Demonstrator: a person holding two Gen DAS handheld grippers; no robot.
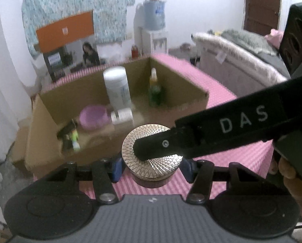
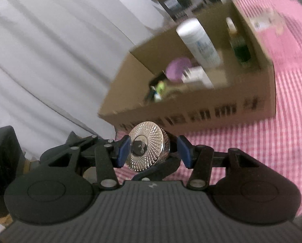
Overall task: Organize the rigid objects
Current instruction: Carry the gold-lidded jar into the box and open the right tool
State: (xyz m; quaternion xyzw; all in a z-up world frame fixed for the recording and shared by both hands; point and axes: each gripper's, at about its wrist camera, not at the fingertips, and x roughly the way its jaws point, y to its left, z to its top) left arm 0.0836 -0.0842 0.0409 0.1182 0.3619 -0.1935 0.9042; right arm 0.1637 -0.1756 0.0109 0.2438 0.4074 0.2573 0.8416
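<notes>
The desk (image 1: 221, 93), covered in a pink checked cloth, carries one open cardboard box (image 1: 118, 93). The box holds one tall white canister (image 1: 117, 87) standing upright, one green bottle (image 1: 155, 89) standing near the far corner, one purple bowl (image 1: 93, 117), one small white container (image 1: 123, 116) lying beside the bowl, and a few small items at the near left corner, too blurred to count.

One jar (image 1: 152, 162) with a patterned metallic lid sits between the blue pads of my left hand-held gripper (image 1: 151, 169), in front of the box and raised clear of the cloth. The pads (image 1: 116, 169) press its sides, so this gripper pinches the jar body.

My right hand-held gripper (image 2: 154, 151) reaches in from the right across the lid. In the right wrist view, the lid (image 2: 147, 148) stands between its blue pads. One finger (image 1: 157, 144) lies across the lid top. The left pad appears to touch the lid edge; contact at the right pad I cannot tell, so I cannot confirm its grip.
</notes>
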